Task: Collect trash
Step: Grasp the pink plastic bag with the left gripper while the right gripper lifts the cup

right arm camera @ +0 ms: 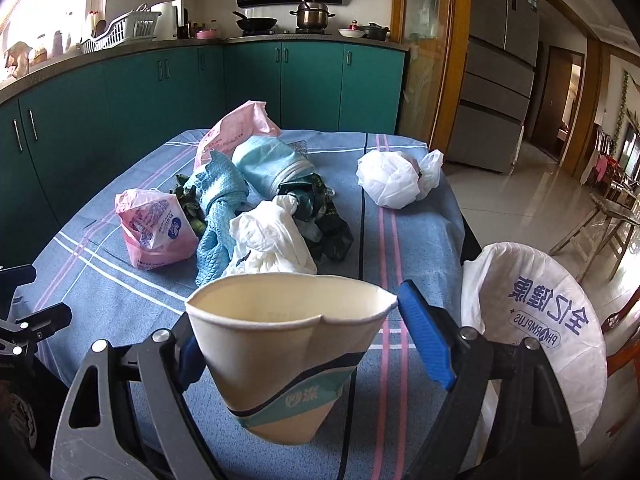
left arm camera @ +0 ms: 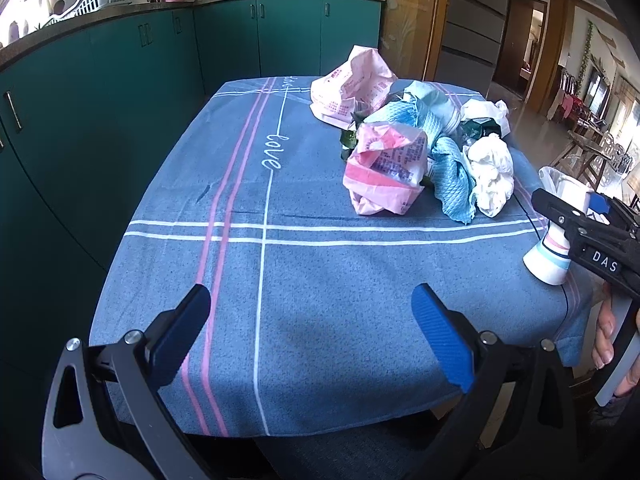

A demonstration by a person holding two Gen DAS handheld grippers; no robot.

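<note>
In hand: our right gripper [right arm camera: 296, 336] has its fingers closed on a squashed paper cup [right arm camera: 288, 356], held above the near edge of the bench [left arm camera: 320, 280].
Free hand: our left gripper [left arm camera: 312, 328] hovers over bare cloth, fingers apart, nothing between them.
Bin: a trash bin lined with a white bag [right arm camera: 536, 320] stands just beside the bench on the right; its contents are hidden from us.
Left to do: the pink wrappers [right arm camera: 156, 228], blue cloth [right arm camera: 218, 208], white plastic bags [right arm camera: 396, 180] and dark scraps remain piled on the bench.
Progress: early, we judge; the cup is not yet dropped.
</note>
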